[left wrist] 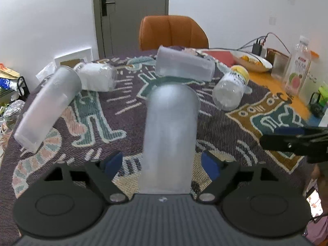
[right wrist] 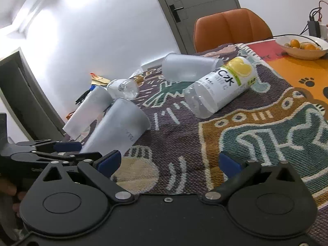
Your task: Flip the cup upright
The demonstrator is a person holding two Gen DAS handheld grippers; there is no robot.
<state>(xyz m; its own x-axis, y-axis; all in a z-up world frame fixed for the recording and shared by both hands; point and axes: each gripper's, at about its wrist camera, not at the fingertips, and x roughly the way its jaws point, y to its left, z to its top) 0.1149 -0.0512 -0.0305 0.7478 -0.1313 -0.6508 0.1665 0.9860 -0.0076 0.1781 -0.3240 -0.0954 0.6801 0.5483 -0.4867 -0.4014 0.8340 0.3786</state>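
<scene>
Patterned tablecloth [right wrist: 256, 127] holds toppled bottle [right wrist: 221, 86] labelled "C水", near frosted cup [right wrist: 119, 127].

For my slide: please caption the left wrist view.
Open left gripper straddles a lying frosted cup on the patterned tablecloth.

Frosted plastic, woven cloth and matt black tooling.

The cup [left wrist: 170, 135] between the fingers of the left gripper [left wrist: 164, 164] is seen to be of frosted, translucent plastic with a matt surface, as are the other two cups [left wrist: 48, 104] [left wrist: 183, 66]. A clear, glossy plastic is shown by the bottle [right wrist: 221, 86], with a printed paper-like label. The tablecloth [right wrist: 256, 127] is woven cloth, coarse and ribbed. The right gripper [right wrist: 170, 162] is made of matt black plastic with bright metal pivots and blue pads [right wrist: 108, 161]. The chair [left wrist: 172, 32] is covered in smooth orange leather-like material; the bowl [right wrist: 301, 47] looks glossy white.
</scene>
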